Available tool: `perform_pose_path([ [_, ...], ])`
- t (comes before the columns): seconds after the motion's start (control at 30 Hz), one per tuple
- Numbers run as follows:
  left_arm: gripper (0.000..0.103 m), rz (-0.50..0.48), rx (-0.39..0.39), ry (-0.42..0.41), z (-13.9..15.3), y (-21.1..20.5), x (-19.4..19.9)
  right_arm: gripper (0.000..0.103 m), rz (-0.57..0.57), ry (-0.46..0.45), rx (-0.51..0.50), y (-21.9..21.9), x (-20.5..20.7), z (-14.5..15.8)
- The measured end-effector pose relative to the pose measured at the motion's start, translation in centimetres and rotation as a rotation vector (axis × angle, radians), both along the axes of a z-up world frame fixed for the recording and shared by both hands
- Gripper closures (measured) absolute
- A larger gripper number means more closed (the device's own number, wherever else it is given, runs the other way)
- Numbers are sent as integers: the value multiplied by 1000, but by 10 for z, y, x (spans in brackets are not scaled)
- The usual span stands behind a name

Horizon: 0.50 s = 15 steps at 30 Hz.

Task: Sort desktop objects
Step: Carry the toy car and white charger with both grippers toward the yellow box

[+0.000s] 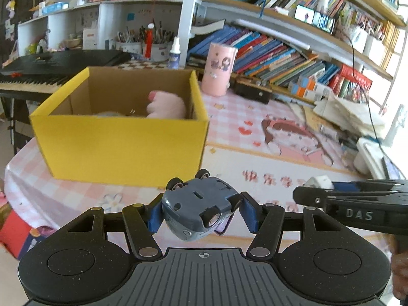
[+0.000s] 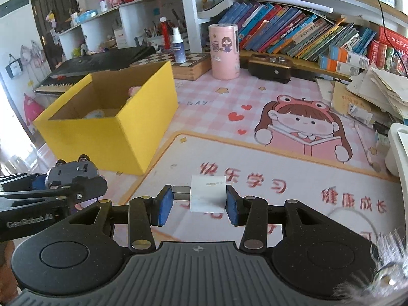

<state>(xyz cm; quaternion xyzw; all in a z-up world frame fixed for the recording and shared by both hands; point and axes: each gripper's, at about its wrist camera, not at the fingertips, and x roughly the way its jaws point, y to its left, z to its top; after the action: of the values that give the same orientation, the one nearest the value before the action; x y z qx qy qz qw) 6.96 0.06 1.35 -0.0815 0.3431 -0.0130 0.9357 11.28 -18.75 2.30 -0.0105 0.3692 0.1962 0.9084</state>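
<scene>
At the bottom of the left wrist view, the left gripper (image 1: 201,215) has its blue-padded fingers (image 1: 154,215) closed partway on a small grey-blue plastic toy car (image 1: 200,210) — the car is turned belly-up, its black wheels pointing toward the upper part of the frame, held above the pink checked tablecloth (image 1: 229,117). At the lower right of that view the right gripper (image 1: 317,187) enters side-on, a white object showing at its tip. In the right wrist view the right gripper (image 2: 196,201) sits at bottom centre, its blue pads (image 2: 163,207) pressed against both sides of a small white rectangular block (image 2: 207,193) with a grey metal stub on its left side. It hangs over the cartoon desk mat with red characters (image 2: 280,158). The left gripper with the car (image 2: 72,173) shows at the lower left there. Beyond, left of centre, stands an open yellow cardboard box (image 1: 122,140) on the cloth, with a pink plush toy (image 1: 167,104) inside against its right wall. Farther back, upper centre, a pink cylindrical container with a cartoon girl (image 2: 224,51) stands upright, with a dark brown box (image 2: 270,67) just to its right — and rows of leaning books (image 2: 293,33) fill the shelf behind
</scene>
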Motion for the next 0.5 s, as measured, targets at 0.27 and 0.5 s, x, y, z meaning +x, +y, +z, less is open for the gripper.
perform_pose_path([
  [0.27, 43, -33, -12, -6, -1, 18, -27, 63, 12, 19, -22, 25, -38, -2],
  [0.5, 43, -53, -16, -4, -2, 34, -51, 63, 14, 28, -27, 44, -69, -5],
])
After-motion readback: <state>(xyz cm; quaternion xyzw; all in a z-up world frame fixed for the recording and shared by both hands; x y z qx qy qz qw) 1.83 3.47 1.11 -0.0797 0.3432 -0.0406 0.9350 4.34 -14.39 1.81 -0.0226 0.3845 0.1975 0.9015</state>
